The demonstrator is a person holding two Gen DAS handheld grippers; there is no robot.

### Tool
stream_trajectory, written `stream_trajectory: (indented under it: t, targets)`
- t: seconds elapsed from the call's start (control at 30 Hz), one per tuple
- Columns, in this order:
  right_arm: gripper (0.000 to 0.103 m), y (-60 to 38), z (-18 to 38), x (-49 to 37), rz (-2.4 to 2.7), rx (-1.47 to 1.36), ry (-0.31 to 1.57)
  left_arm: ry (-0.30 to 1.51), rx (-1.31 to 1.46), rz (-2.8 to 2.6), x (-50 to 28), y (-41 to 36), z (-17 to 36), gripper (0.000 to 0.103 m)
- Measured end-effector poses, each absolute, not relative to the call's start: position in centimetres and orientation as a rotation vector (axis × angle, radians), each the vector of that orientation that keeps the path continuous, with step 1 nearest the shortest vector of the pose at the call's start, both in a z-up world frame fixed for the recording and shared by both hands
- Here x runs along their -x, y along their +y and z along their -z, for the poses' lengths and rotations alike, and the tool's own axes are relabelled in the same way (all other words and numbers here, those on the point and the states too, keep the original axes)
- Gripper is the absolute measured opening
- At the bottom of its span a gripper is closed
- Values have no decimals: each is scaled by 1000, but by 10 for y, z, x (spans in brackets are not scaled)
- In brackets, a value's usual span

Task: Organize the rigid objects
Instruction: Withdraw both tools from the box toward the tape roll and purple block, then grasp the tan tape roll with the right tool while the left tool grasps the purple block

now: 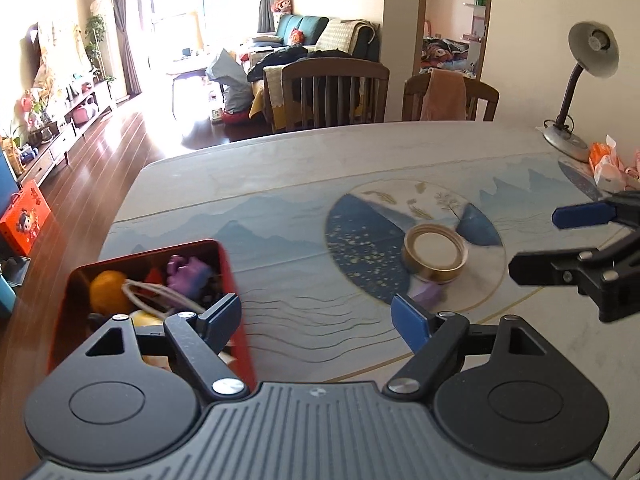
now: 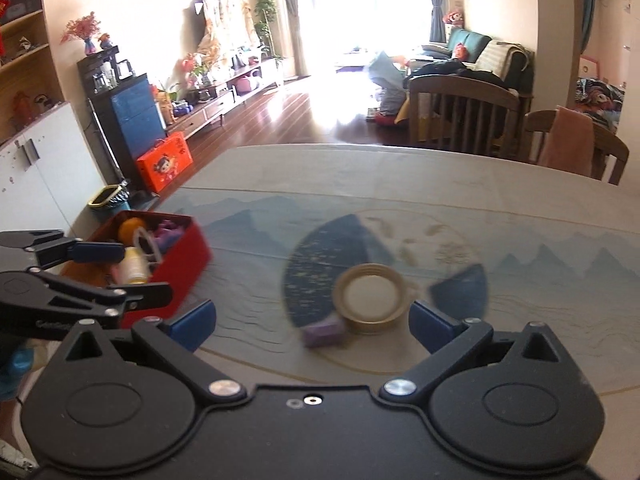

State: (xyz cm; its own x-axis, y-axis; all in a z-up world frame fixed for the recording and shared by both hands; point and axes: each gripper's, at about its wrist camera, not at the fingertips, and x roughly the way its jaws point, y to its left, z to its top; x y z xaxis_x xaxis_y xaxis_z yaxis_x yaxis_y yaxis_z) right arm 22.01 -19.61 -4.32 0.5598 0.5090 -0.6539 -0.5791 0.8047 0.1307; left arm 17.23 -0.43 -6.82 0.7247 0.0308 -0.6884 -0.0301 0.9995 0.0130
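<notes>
A red tin [image 1: 236, 312] [image 2: 188, 256] on the table's left holds an orange ball [image 1: 108, 290], a purple toy [image 1: 188, 276], a yellow spool [image 2: 134, 266] and other small items. A gold jar lid [image 1: 436, 256] [image 2: 370, 300] lies on the table's middle, a small purple block [image 1: 428, 294] [image 2: 322, 334] touching its near side. My left gripper [image 1: 316, 320] is open and empty, its left finger over the tin's near right corner. My right gripper [image 2: 312, 324] is open wide and empty, with the lid and block just ahead between its fingers [image 2: 432, 326]. It also shows at the left wrist view's right edge [image 1: 560, 244].
A grey desk lamp [image 1: 576, 92] and orange-white packets [image 1: 608, 164] stand at the table's far right. Two wooden chairs [image 1: 336, 92] [image 2: 464, 116] line the far edge. The tin sits close to the table's left edge, with wooden floor [image 1: 92, 168] beyond.
</notes>
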Motion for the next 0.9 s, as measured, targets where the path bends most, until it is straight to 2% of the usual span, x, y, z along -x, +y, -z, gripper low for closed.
stream_trajectory:
  t: [0.4,0.9]
  targets:
    - [103,-225,70,-278,-628,129,805,810,-9,-23,-205,-65,102,82]
    - [103,-190,114,-331,-699,152,943,884,-28,6,-248,-100,146,82]
